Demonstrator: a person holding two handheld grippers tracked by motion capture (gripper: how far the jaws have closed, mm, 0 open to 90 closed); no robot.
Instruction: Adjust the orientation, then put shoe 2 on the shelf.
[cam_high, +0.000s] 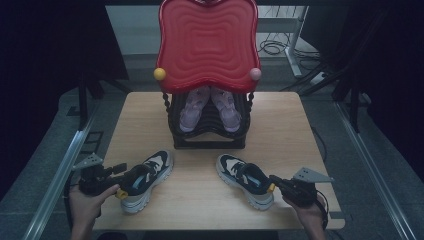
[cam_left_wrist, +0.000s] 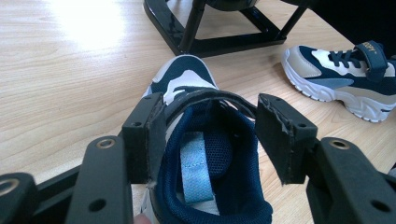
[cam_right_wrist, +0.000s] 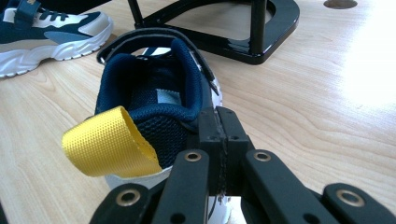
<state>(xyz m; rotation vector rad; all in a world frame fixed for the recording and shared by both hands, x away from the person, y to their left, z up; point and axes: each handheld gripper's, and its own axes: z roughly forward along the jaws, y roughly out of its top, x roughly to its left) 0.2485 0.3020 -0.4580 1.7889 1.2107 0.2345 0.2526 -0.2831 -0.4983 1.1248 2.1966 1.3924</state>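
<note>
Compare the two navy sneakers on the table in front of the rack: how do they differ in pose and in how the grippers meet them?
The left sneaker points its toe up and right, the right sneaker up and left. The left gripper stands open, jaws either side of the left sneaker's collar; the right gripper is shut at the right sneaker's heel. Both are navy, cream and white, and lie upright on the table.

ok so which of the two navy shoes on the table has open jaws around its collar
The shoe on the person's left: the left gripper stands open, one jaw on each side of its heel collar. At the right shoe, the right gripper is shut beside the heel.
</note>
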